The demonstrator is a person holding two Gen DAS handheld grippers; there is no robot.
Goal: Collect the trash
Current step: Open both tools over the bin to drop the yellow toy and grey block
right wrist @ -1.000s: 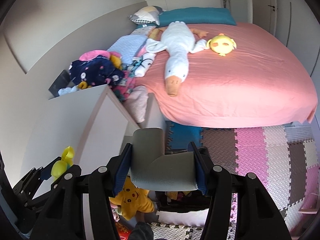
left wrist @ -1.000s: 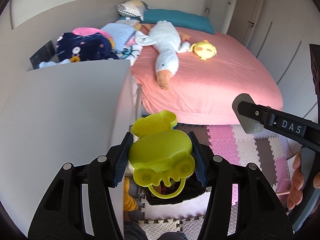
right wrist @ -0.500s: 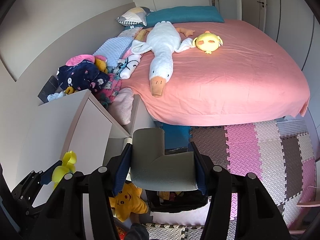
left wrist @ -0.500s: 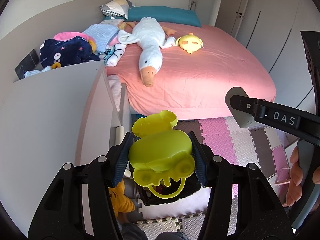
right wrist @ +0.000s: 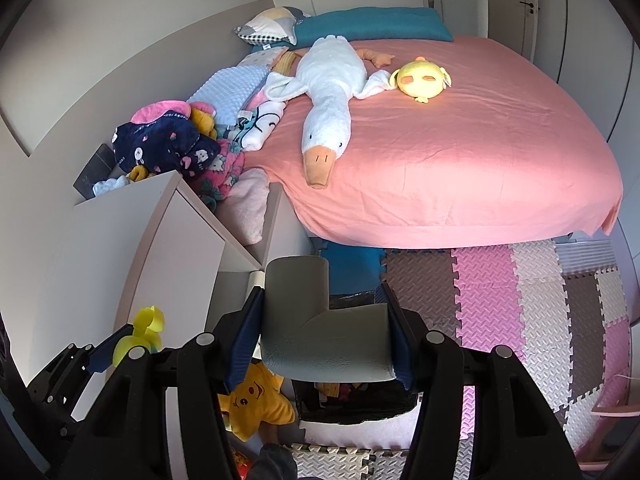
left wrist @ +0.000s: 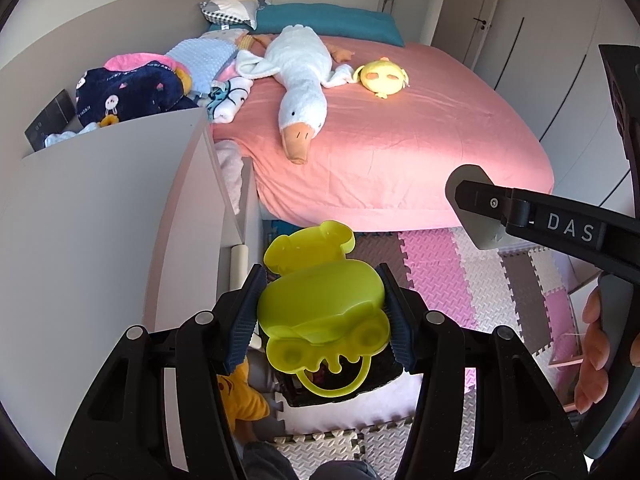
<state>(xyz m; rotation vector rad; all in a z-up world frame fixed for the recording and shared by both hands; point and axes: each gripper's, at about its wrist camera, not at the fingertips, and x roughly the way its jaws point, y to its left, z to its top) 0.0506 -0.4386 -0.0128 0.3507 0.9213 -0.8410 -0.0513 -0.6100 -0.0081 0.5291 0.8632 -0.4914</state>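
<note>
So the biggest thing going on is the bed with the salmon-pink sheet (left wrist: 400, 140), filling the upper middle and right of both views. Below it, lower right of the frame, the floor is covered in interlocking foam puzzle mats in pink, grey and cream (right wrist: 540, 312). On the left side there's a tall pale grey cabinet (left wrist: 100, 208) with a flat top, and behind it a heap of dark blue and pink printed blankets (right wrist: 168, 144)

On the bed, upper middle, a long white plush goose with an orange beak (left wrist: 300, 88) lies stretched out with its beak toward the foot end, and just beside it on the right sits a round yellow plush chick (left wrist: 384, 78). A teal pillow (right wrist: 372, 26) runs along the head of the bed

Down at the bottom centre, partly hidden behind the fingers, there's a black bin (right wrist: 352, 404) on the floor with stuff in it, and a yellow star-shaped plush toy (right wrist: 256, 404) just beside it on the left

Now the small bits. The left gripper (left wrist: 324, 312) has its fingers closed onto a lime-green plastic bear-shaped case (left wrist: 320, 300), lid flipped up, held above the bin. The right gripper (right wrist: 326, 332) has its fingers clamped on a grey L-shaped foam corner guard (right wrist: 316, 328), also up over the bin in the lower middle of the frame
</note>
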